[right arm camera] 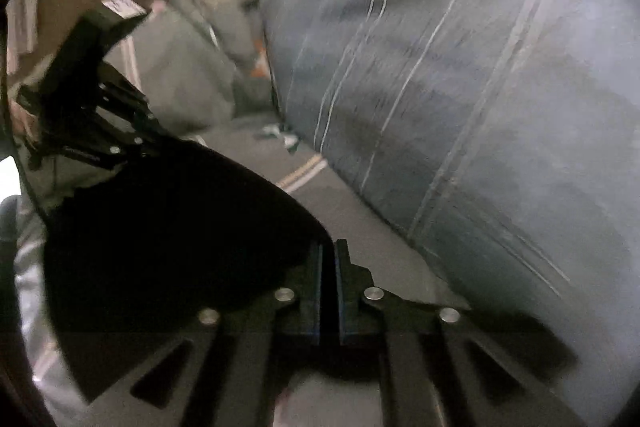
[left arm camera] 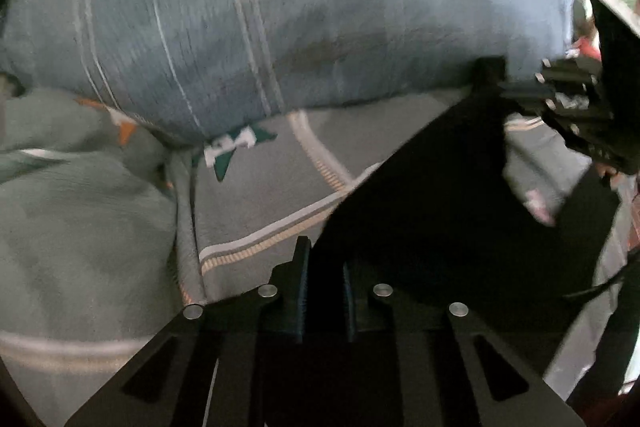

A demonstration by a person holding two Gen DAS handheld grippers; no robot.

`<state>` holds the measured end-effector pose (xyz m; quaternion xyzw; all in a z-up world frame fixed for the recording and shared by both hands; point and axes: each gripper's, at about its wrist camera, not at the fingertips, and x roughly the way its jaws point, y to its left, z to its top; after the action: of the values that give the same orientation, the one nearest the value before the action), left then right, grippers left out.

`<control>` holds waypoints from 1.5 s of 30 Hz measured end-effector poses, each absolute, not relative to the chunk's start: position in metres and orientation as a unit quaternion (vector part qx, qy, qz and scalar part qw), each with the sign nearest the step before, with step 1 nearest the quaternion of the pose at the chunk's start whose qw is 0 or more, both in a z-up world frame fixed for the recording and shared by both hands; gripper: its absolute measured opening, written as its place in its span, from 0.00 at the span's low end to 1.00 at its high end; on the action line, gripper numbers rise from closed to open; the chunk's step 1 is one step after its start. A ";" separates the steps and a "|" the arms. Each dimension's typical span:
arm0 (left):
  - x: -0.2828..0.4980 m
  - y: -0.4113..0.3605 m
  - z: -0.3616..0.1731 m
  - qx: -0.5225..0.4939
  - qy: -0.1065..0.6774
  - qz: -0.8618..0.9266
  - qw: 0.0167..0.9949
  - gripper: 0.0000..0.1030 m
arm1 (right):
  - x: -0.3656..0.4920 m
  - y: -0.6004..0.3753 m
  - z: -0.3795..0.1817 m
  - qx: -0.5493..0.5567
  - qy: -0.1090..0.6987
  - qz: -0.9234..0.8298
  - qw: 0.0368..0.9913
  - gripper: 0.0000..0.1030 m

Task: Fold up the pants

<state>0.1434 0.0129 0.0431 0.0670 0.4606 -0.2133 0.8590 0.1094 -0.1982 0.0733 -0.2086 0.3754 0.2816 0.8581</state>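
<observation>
Both claws clamped on black pants (left arm camera: pixel 420 195): left claw (left arm camera: pixel 326 267) pinches one edge, right claw (right arm camera: pixel 329 259) pinches another, cloth stretched between them above bed (left arm camera: pixel 260 195). You're mid-fold, likely carrying edge over. Next: bring held edges down onto matching edge, keep cloth taut, then let go. Big blue pillow (left arm camera: pixel 320 27) lies close behind. No containers visible.

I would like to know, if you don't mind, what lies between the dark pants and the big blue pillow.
A strip of grey bedcover with pale stripes and a green-white motif separates the black pants from the blue pillow; the left wrist view shows it best.
</observation>
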 end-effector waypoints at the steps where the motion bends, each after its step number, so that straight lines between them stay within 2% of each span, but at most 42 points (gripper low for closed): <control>1: 0.128 0.014 0.052 0.064 0.448 -0.221 0.864 0.12 | 0.092 -0.202 0.083 -0.204 0.366 0.281 0.863 0.04; 5: 0.065 0.004 0.068 0.070 0.421 -0.246 0.870 0.12 | 0.005 -0.207 0.103 -0.182 0.343 0.290 0.875 0.04; 9: 0.010 0.006 0.048 0.044 0.443 -0.260 0.857 0.12 | -0.070 -0.208 0.077 -0.135 0.378 0.297 0.866 0.04; 14: -0.013 0.008 0.003 0.038 0.485 -0.227 0.844 0.13 | -0.097 -0.207 0.020 -0.088 0.429 0.264 0.859 0.04; 17: -0.013 0.009 -0.003 0.026 0.483 -0.216 0.848 0.14 | -0.098 -0.208 0.013 -0.060 0.427 0.249 0.867 0.04; 18: -0.010 0.011 -0.001 0.017 0.481 -0.213 0.850 0.17 | -0.099 -0.208 0.015 -0.058 0.427 0.248 0.868 0.05; 19: -0.013 0.013 0.003 0.012 0.481 -0.212 0.851 0.18 | -0.097 -0.209 0.016 -0.053 0.434 0.249 0.864 0.10; 20: -0.017 0.014 0.007 0.008 0.481 -0.208 0.851 0.24 | -0.096 -0.211 0.019 -0.043 0.434 0.248 0.865 0.11; 22: -0.024 0.018 0.015 0.007 0.474 -0.195 0.859 0.42 | -0.105 -0.221 0.026 -0.036 0.426 0.242 0.871 0.35; 23: -0.028 0.019 0.018 0.008 0.469 -0.189 0.863 0.60 | -0.110 -0.226 0.030 -0.035 0.421 0.239 0.874 0.39; 24: -0.033 0.021 0.021 0.007 0.465 -0.186 0.865 0.65 | -0.114 -0.232 0.034 -0.029 0.417 0.235 0.878 0.41; 30: -0.062 0.039 0.042 -0.029 0.449 -0.184 0.874 0.70 | -0.119 -0.252 0.052 0.027 0.394 0.246 0.885 0.41; 33: -0.064 0.050 0.043 -0.042 0.448 -0.164 0.878 0.74 | -0.114 -0.225 0.057 0.016 0.382 0.278 0.881 0.41; 38: -0.051 0.057 0.037 -0.101 0.452 -0.146 0.874 0.74 | -0.102 -0.190 0.048 0.020 0.381 0.286 0.879 0.39; 44: -0.036 0.024 0.027 -0.103 0.442 -0.179 0.873 0.75 | -0.103 -0.248 0.037 0.062 0.402 0.178 0.896 0.40; 45: -0.035 0.016 0.025 -0.098 0.441 -0.186 0.872 0.76 | -0.105 -0.263 0.037 0.069 0.403 0.160 0.898 0.43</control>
<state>-0.0350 0.0161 0.0246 -0.0983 0.4412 -0.1858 0.8724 -0.1047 -0.2626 0.0372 0.0693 0.4031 0.1597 0.8984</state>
